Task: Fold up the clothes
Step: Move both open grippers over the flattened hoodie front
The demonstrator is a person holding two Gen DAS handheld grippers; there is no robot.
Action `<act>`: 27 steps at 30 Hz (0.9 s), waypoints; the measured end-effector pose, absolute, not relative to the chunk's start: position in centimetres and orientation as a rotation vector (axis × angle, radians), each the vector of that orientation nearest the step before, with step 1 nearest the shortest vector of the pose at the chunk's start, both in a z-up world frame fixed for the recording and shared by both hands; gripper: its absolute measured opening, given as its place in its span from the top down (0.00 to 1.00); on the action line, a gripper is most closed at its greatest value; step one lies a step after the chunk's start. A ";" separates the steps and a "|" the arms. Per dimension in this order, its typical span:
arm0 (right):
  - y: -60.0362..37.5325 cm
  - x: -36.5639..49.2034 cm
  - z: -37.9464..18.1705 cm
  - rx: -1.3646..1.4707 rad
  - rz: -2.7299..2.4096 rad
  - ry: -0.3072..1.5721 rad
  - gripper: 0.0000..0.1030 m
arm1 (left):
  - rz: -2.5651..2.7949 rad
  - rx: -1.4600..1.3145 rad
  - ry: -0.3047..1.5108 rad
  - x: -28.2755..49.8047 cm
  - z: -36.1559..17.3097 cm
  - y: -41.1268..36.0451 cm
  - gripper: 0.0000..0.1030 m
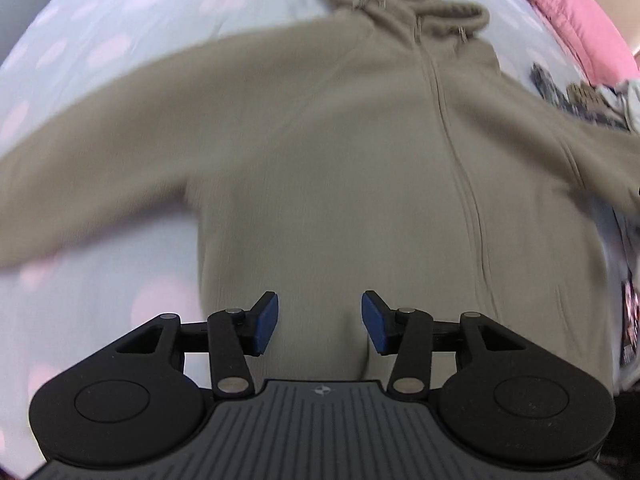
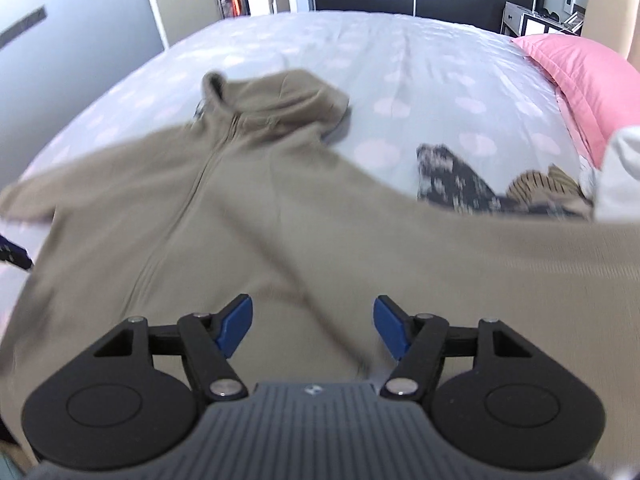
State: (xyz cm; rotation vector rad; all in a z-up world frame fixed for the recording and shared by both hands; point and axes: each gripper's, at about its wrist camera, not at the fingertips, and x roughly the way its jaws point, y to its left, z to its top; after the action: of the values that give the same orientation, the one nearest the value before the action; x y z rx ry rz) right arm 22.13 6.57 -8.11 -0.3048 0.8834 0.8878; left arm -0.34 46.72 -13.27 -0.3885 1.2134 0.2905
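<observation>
A taupe zip-front fleece hoodie [image 1: 340, 152] lies face-up, sleeves outstretched, on the dotted grey bedspread [image 2: 420, 64], laid flat for folding; left gripper [image 1: 320, 322] and right gripper [image 2: 313, 326] hover spread above its hem.

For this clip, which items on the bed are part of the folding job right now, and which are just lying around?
Part of the job:
- tan zip hoodie, spread flat, zipper up
- left gripper, open above its hem
- right gripper, open above its hem

Lying about:
- dark patterned garment
- striped tan item
- pink pillow
- dotted bedspread
</observation>
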 end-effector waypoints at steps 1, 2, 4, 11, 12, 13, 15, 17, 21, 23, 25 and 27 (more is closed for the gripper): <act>7.7 23.3 -8.5 -0.299 0.893 0.884 0.33 | 0.291 -0.380 1.202 0.6 -13.4 47.0 0.57; 8.9 24.4 -8.9 -0.296 0.897 0.886 0.33 | 0.292 -0.374 1.190 1.6 -13.5 47.4 0.57; 11.1 26.7 -9.7 -0.299 0.904 0.893 0.34 | 0.306 -0.372 1.163 3.6 -14.1 48.6 0.57; 17.2 33.2 -13.8 -0.421 0.900 0.911 0.37 | 0.300 -0.344 1.139 10.3 -16.5 50.7 0.57; 17.8 33.9 -14.5 -0.436 0.899 0.918 0.38 | 0.297 -0.332 1.151 11.1 -16.8 50.8 0.57; 18.4 34.5 -15.0 -0.440 0.903 0.925 0.38 | 0.299 -0.318 1.167 11.7 -17.0 51.0 0.57; 19.3 35.6 -16.0 -0.441 0.913 0.938 0.40 | 0.303 -0.295 1.198 13.1 -17.7 51.2 0.57; 20.2 36.5 -16.8 -0.436 0.929 0.953 0.40 | 0.312 -0.296 1.226 13.8 -18.4 51.5 0.57; 21.9 36.7 -19.5 -0.513 0.927 0.995 0.40 | 0.314 -0.283 1.234 14.2 -19.4 51.3 0.51; 22.0 36.5 -20.4 -0.512 0.919 0.997 0.43 | 0.306 -0.254 1.230 14.2 -19.6 50.9 0.51; 22.1 36.3 -20.7 -0.524 0.915 0.986 0.61 | 0.298 -0.240 1.225 14.1 -19.7 50.9 0.50; 22.4 35.9 -20.1 -0.573 0.914 0.961 0.86 | 0.292 -0.248 1.221 13.9 -19.7 51.0 0.50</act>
State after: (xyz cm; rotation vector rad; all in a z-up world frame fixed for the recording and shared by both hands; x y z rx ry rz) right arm 35.86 22.40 -20.14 -0.5730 0.9607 0.9143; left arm 13.94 51.02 -19.68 -0.2480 1.2213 0.2925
